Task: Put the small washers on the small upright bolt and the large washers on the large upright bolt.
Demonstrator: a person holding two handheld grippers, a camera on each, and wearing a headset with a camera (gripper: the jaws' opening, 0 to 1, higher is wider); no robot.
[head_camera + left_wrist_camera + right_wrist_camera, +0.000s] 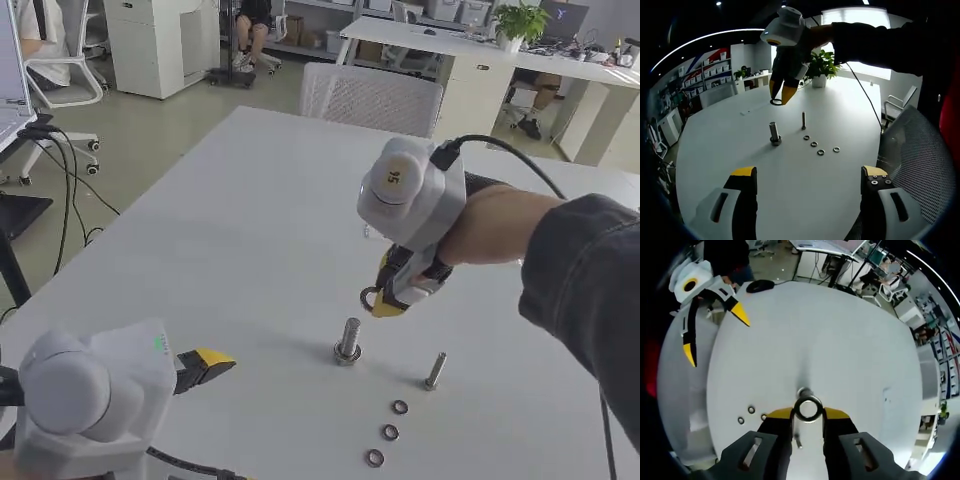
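My right gripper (pixel 380 298) is shut on a large washer (pixel 368 298), which it holds in the air just above and beside the large upright bolt (pixel 348 338). One washer lies at that bolt's base. In the right gripper view the large washer (pixel 807 408) sits between the jaws, right over the bolt's top (pixel 802 391). The small upright bolt (pixel 435 370) stands to the right, with three small washers (pixel 390 432) lying loose in front of it. My left gripper (pixel 205 365) rests open near the table's front left, and nothing is between its jaws.
The white table (pixel 250 220) stretches far and left of the bolts. A mesh chair (pixel 370 95) stands at the far edge. Desks, chairs and cables fill the room behind. In the left gripper view a chair (pixel 920 150) stands close on the right.
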